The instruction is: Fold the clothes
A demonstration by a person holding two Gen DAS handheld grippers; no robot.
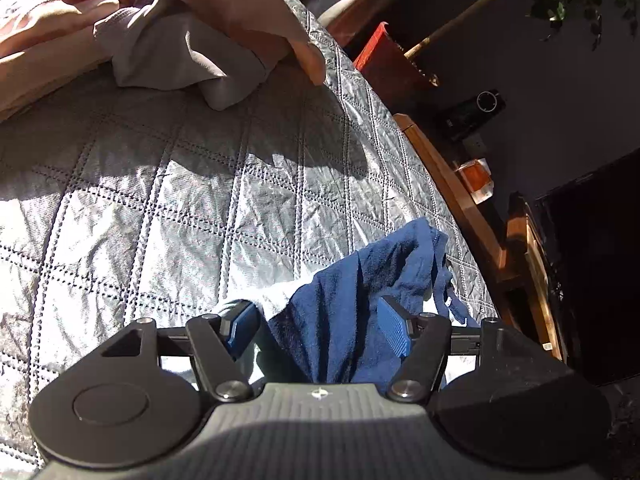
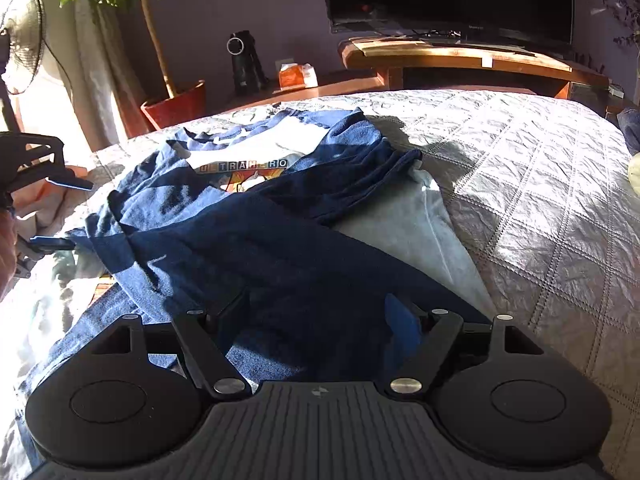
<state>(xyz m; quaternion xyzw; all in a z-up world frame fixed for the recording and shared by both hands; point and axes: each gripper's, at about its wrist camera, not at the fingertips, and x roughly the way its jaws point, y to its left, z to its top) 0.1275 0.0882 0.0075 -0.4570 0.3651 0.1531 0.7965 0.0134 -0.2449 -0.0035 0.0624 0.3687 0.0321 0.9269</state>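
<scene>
Shirt: the crumpled navy-and-white raglan T-shirt (image 2: 256, 216) with a printed chest lies on your bed's grey quilted bedspread (image 2: 540, 200), sleeves thrown across the front.
Left gripper (image 1: 320, 322): your fingers stand wide apart, with a bunch of the shirt's navy cloth (image 1: 360, 300) rising between them, not pinched.
Right gripper (image 2: 316, 320): your fingers are spread wide over the navy fabric, gripping nothing.
Other laundry: a peach and grey pile (image 1: 160, 40) lies well apart from the shirt.
</scene>
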